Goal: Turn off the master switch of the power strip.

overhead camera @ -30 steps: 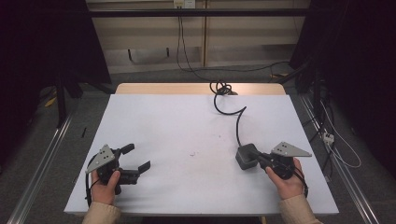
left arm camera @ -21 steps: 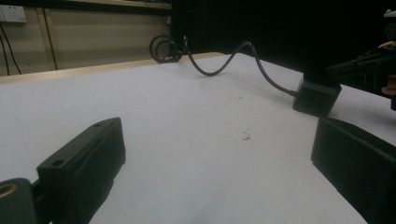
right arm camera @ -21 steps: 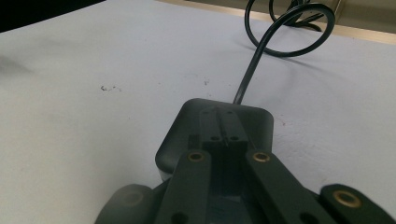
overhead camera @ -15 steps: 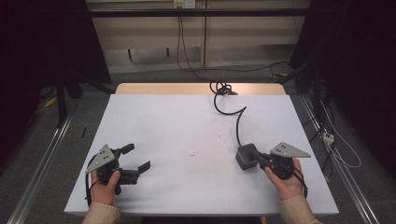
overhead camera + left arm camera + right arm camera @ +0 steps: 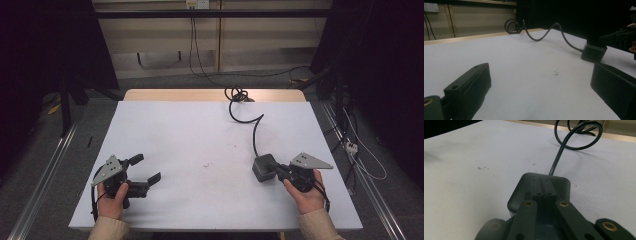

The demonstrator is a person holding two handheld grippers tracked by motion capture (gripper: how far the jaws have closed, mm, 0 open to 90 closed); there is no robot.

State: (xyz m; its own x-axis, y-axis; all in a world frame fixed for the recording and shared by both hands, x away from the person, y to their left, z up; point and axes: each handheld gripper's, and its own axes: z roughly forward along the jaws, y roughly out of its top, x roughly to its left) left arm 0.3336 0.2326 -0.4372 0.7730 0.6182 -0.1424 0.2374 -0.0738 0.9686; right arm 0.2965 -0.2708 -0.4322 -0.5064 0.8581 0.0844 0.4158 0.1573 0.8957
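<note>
Table top [image 5: 200, 135]: matt white, paper-like sheet, smooth, a few dark specks near the middle. Far edge shows a pale wood strip [image 5: 175, 95], light satin finish.

Adapter [image 5: 264, 167] near the right edge: dark grey plastic, matt, rounded corners, slight sheen on top in the right gripper view. Its cable [image 5: 255, 127]: black rubbery sheath, smooth, semi-gloss, coiled at the far edge.

Left gripper [image 5: 142, 172]: black matt plastic jaws, faintly grainy. Right gripper [image 5: 543, 191]: same matt black plastic, brass-looking bushings at the pivots. Plates on top of both: grey, flat, dull metal look.

Sleeves [image 5: 317, 227]: beige knit cloth.
</note>
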